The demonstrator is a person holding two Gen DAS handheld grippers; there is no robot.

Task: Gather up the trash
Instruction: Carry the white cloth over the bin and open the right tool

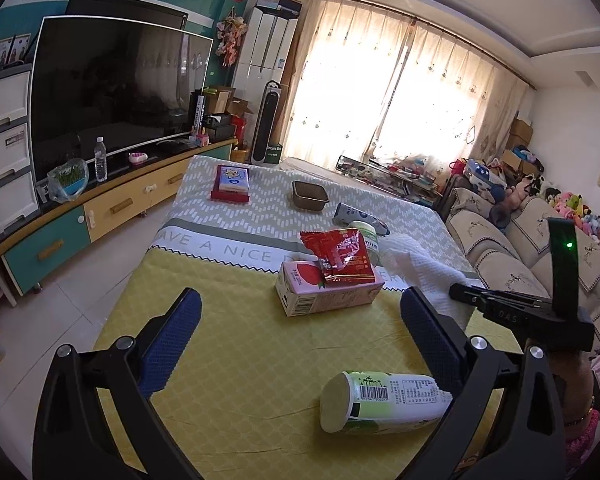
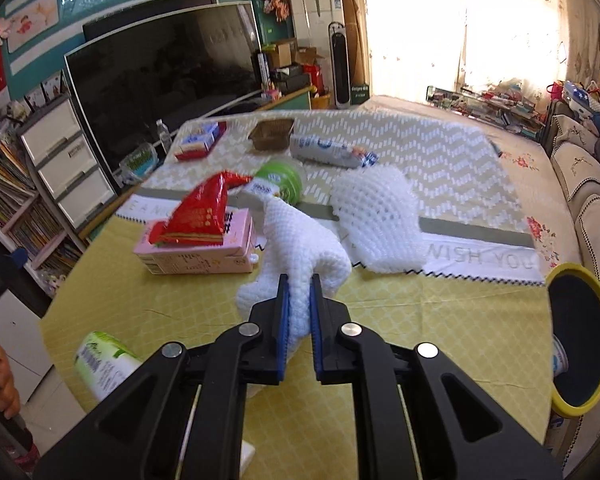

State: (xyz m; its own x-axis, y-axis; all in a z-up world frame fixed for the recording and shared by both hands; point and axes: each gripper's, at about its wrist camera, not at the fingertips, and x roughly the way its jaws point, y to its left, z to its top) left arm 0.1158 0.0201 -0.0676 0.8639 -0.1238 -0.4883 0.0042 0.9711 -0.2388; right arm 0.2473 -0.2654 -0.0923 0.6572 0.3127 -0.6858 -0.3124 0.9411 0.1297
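A white foam net sleeve (image 2: 300, 248) sits mid-frame, pinched between the right gripper's (image 2: 299, 280) closed blue fingers above the yellow-clothed desk (image 2: 420, 320). A second foam sheet (image 2: 376, 216) lies behind. The left gripper (image 1: 300, 312) hovers open over a tipped green-and-white bottle (image 1: 384, 400), lower centre.

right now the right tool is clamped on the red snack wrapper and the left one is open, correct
Not quite. The right wrist view shows the right tool shut on the white foam mesh sleeve; the red foil snack wrapper lies on the pink carton. The left tool is open.
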